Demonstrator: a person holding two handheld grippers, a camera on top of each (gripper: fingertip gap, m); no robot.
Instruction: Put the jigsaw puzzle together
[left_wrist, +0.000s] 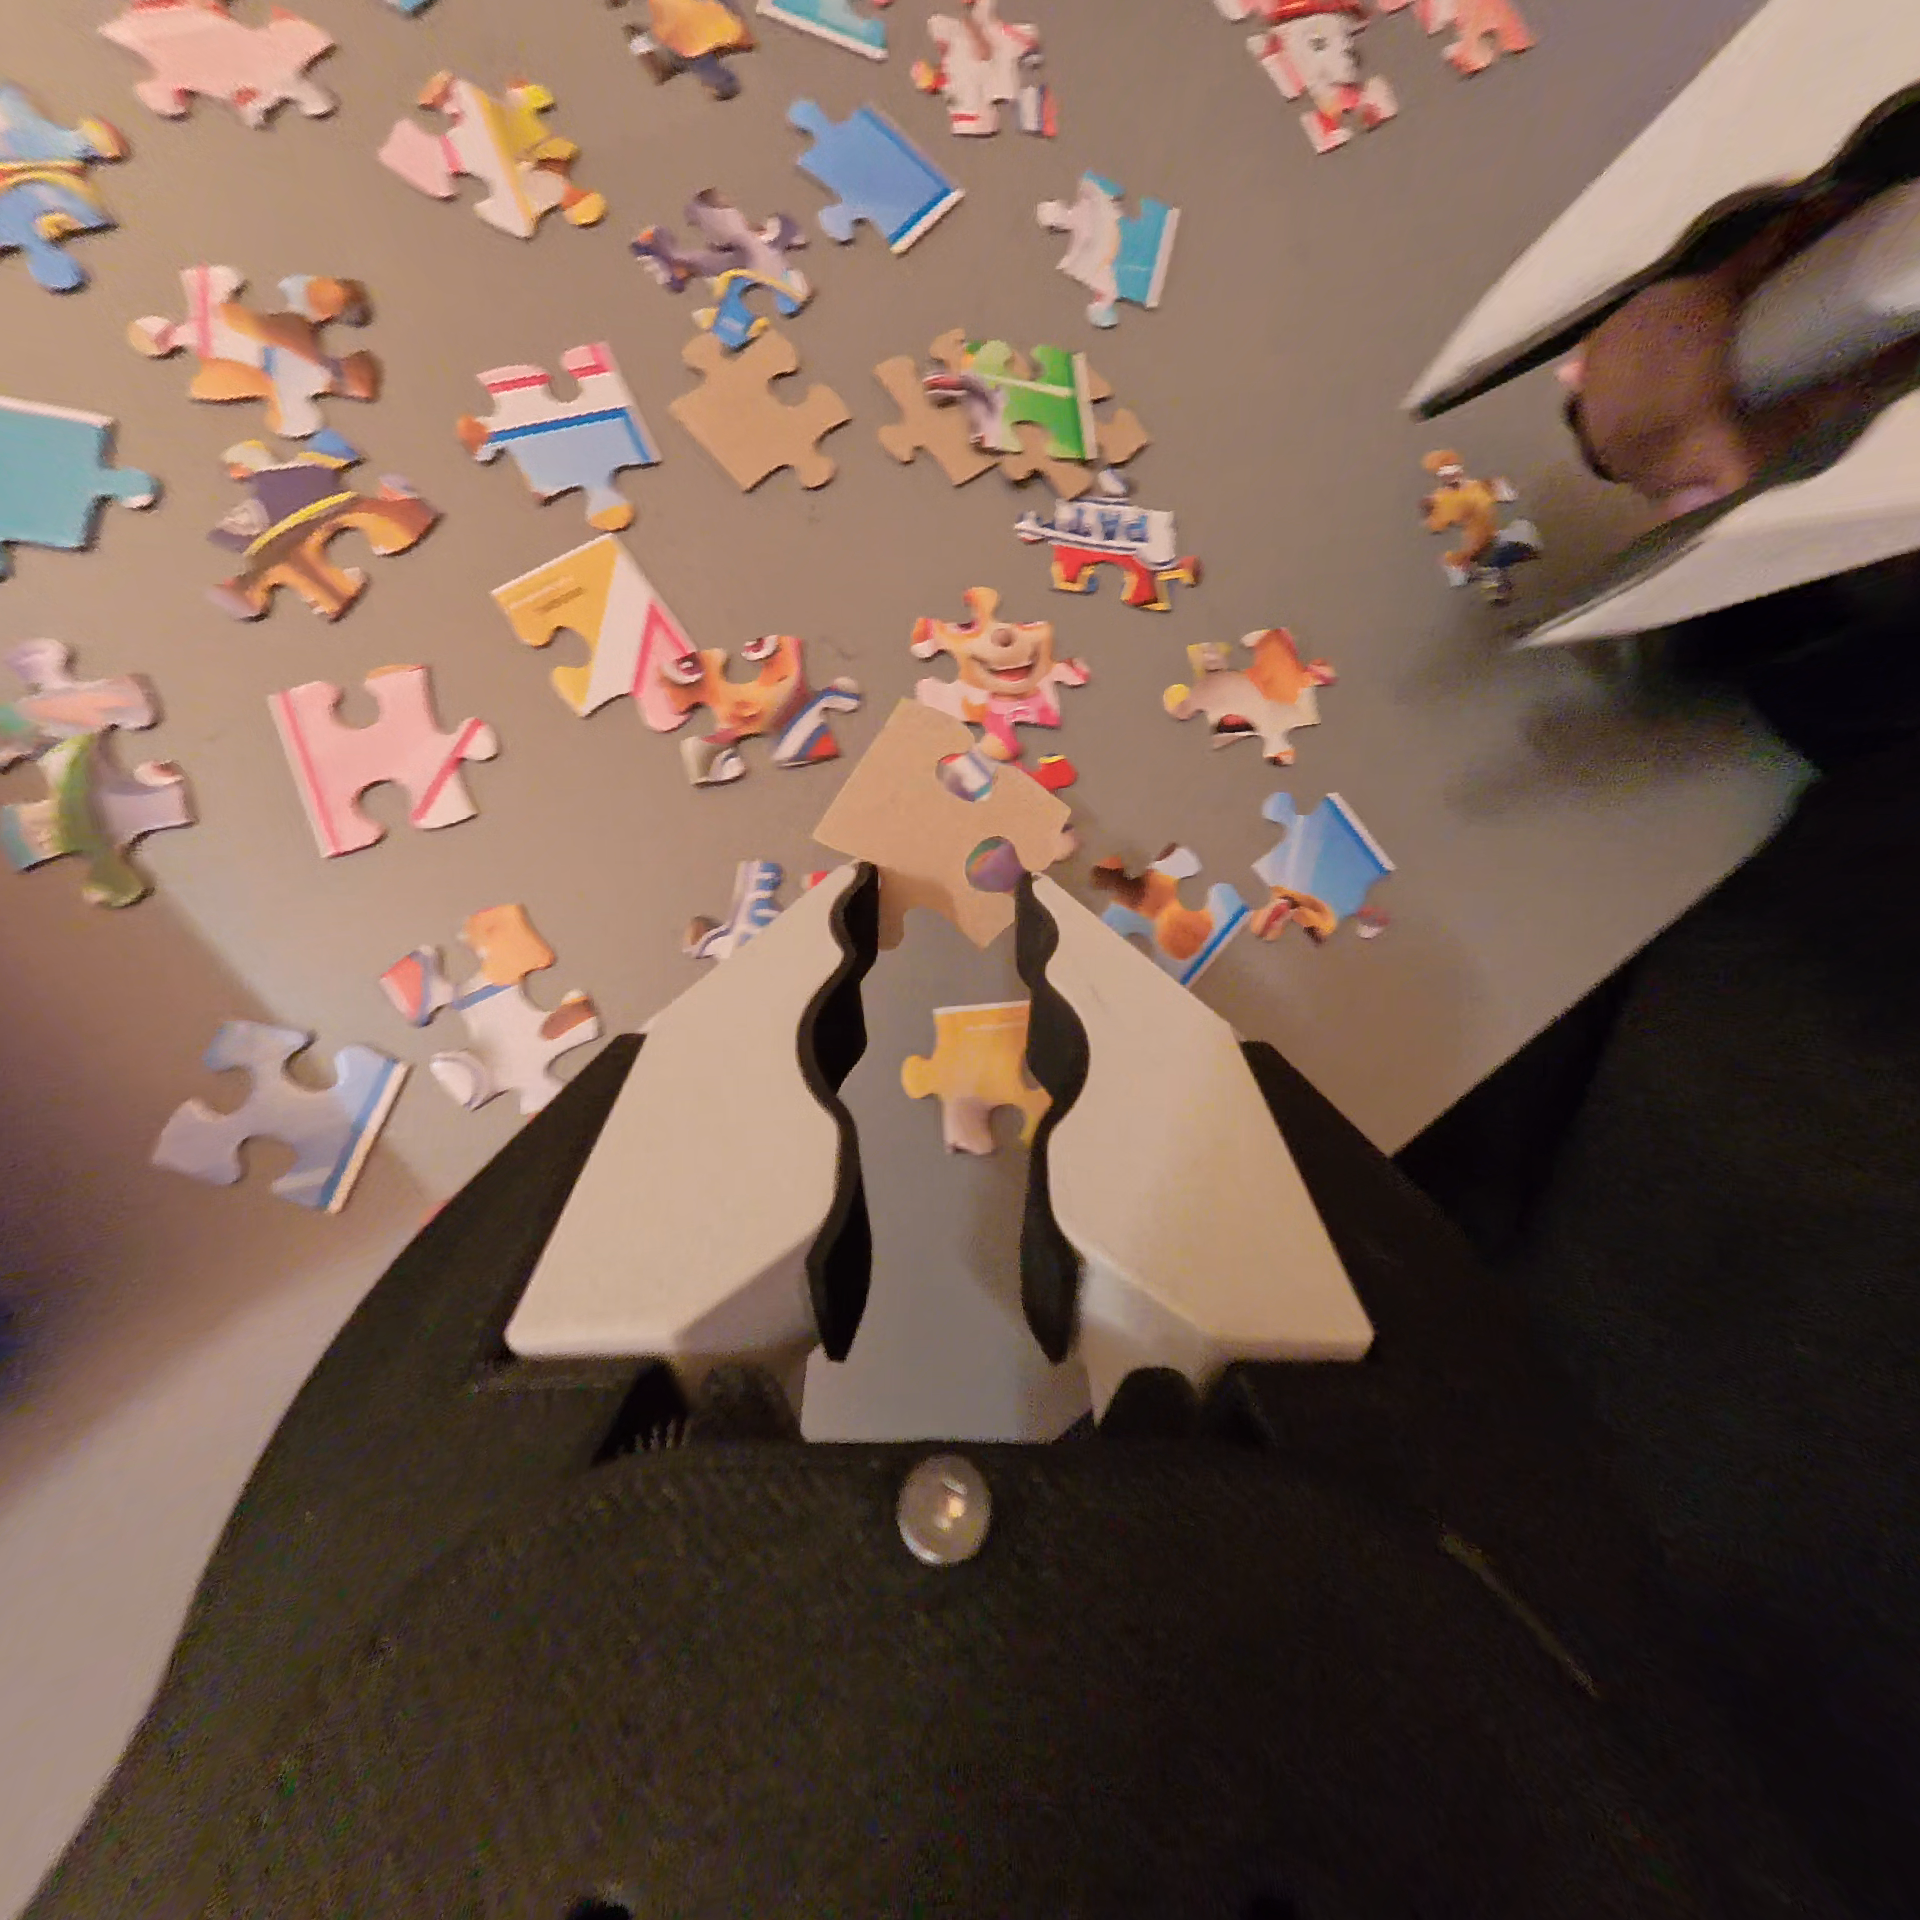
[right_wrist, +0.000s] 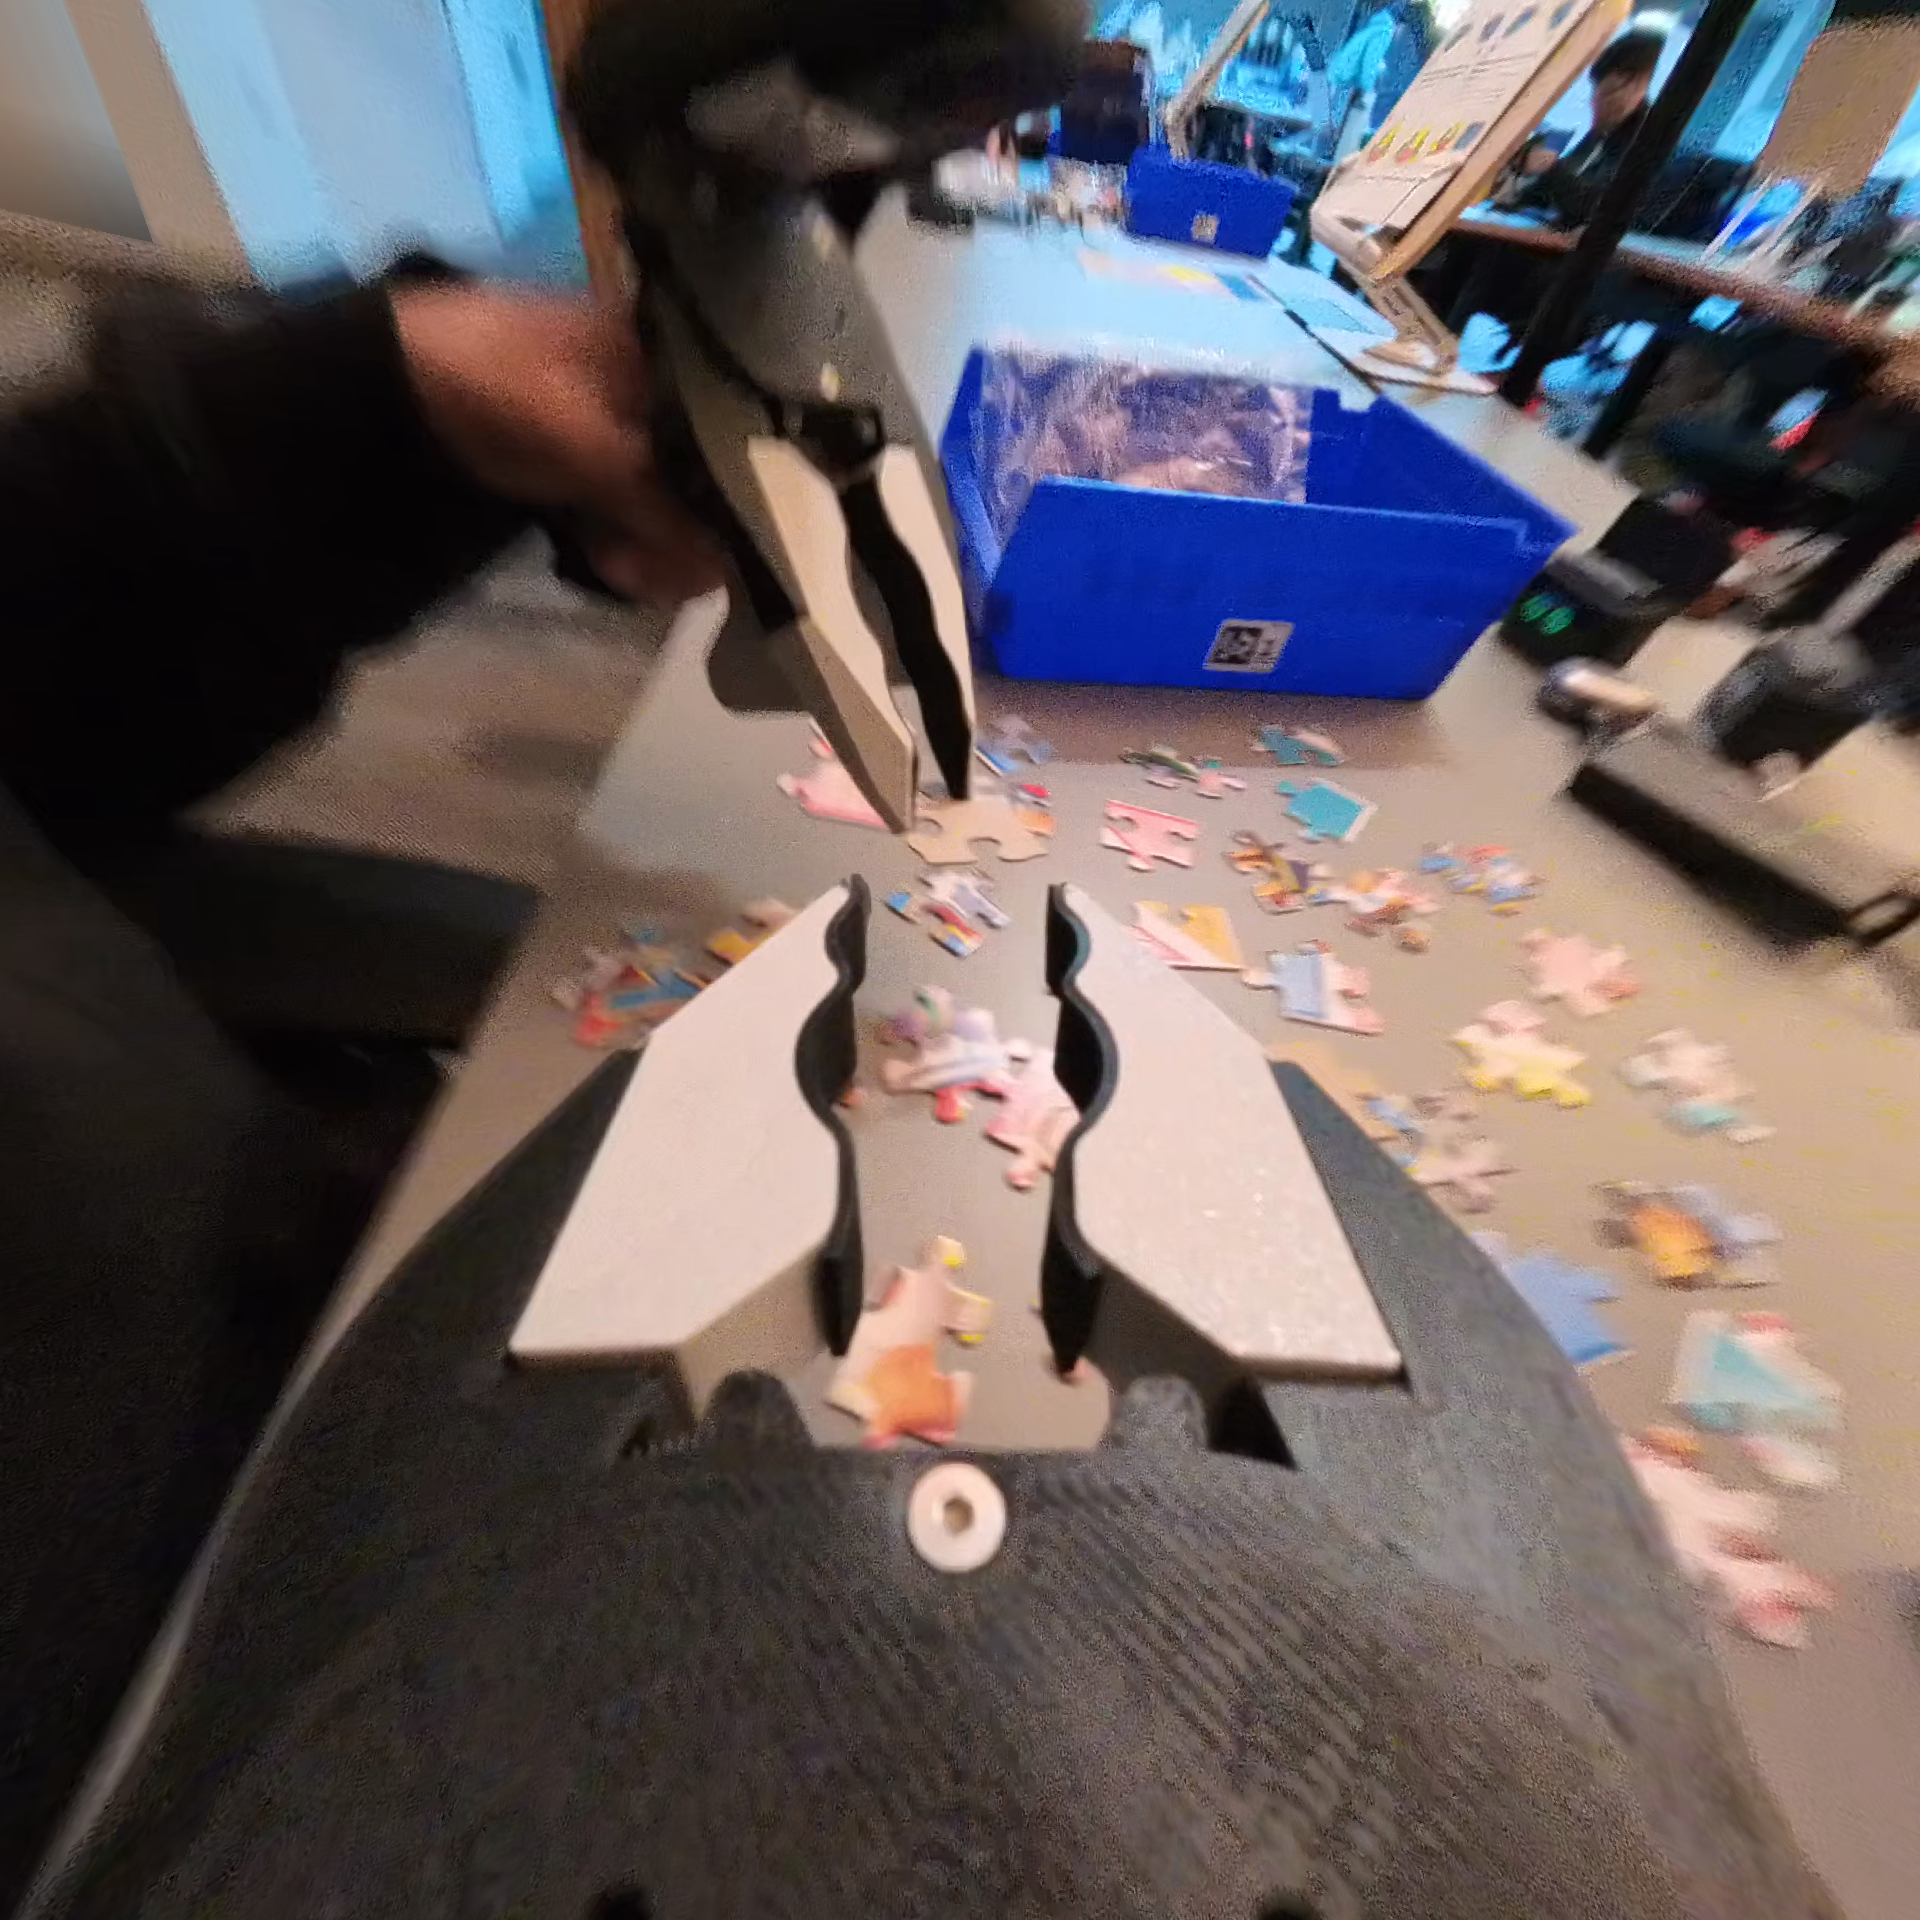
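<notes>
Puzzle pieces (right_wrist: 1320, 987) lie loose over the grey bench (left_wrist: 1299, 416), on the near side of the blue bin (right_wrist: 1226, 582). Most are picture side up. No two can be seen locked together, though a few overlap, and no assembled section is in view. The left gripper (left_wrist: 945, 883) points down just in front of the bin, its jaws clamped on the edges of one brown piece (left_wrist: 914, 810), which shows its plain cardboard back. That piece sits at bench level among the others; whether it has left the surface cannot be told. The right gripper (right_wrist: 956, 904) hangs over the bench nearer than the left gripper, farther from the bin. Its jaws stand apart with nothing between them, and the pieces seen in the gap lie on the bench below. At least one other piece (left_wrist: 758, 416) lies brown side up, and a green piece (left_wrist: 1023, 405) lies across more brown ones. The bin holds clear plastic wrap (right_wrist: 1143, 426). Its front wall carries a small square code sticker (right_wrist: 1247, 644). One piece (left_wrist: 1117, 540) bears blue printed letters. Behind the bin, a tilted board (right_wrist: 1455, 104) carries a printed sheet that is too blurred to read.
</notes>
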